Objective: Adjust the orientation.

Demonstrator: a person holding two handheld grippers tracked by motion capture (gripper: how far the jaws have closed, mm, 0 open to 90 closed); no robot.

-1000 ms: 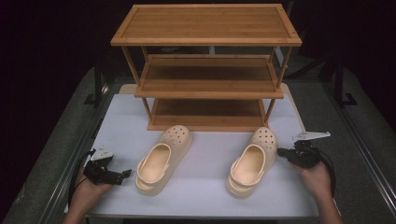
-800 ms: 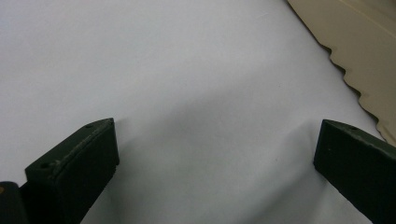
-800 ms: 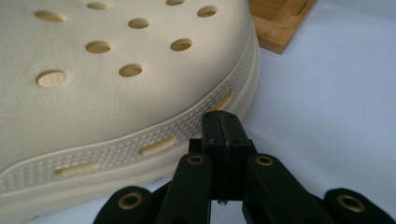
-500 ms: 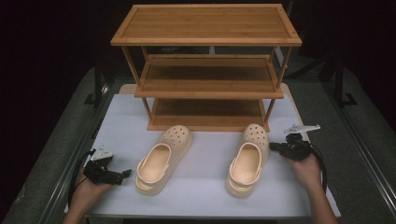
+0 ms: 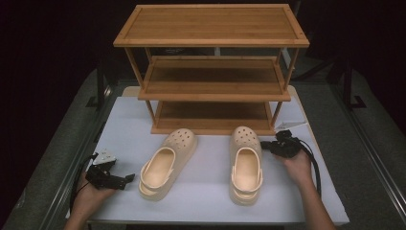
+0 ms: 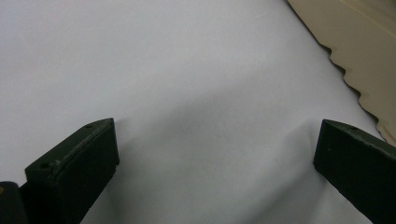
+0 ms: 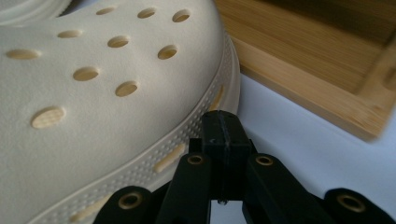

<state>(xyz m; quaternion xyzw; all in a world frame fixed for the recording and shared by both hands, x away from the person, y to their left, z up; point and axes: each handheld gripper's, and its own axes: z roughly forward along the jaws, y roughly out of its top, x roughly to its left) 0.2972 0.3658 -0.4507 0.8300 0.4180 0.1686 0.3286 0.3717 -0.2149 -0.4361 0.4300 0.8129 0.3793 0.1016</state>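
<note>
Both cream perforated foam clogs, left (image 5: pixel 167 163) and right (image 5: pixel 246 162), sit on the white bench (image 5: pixel 206 201) before the empty 3-tier bamboo rack (image 5: pixel 213 86), so presumably shelving has not begun; the right gripper (image 5: pixel 268 144), fingers pressed together, nudges the right clog's toe, while the left gripper (image 5: pixel 125 181) rests spread.

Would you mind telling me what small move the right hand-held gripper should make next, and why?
Probably open its jaws. The right hand-held gripper sits at the toe side of the right clog, near the bottom shelf of the rack, but the right gripper view shows its jaws pressed together with nothing between them, tips at the clog's sole rim. It cannot grip the clog until they part.
</note>
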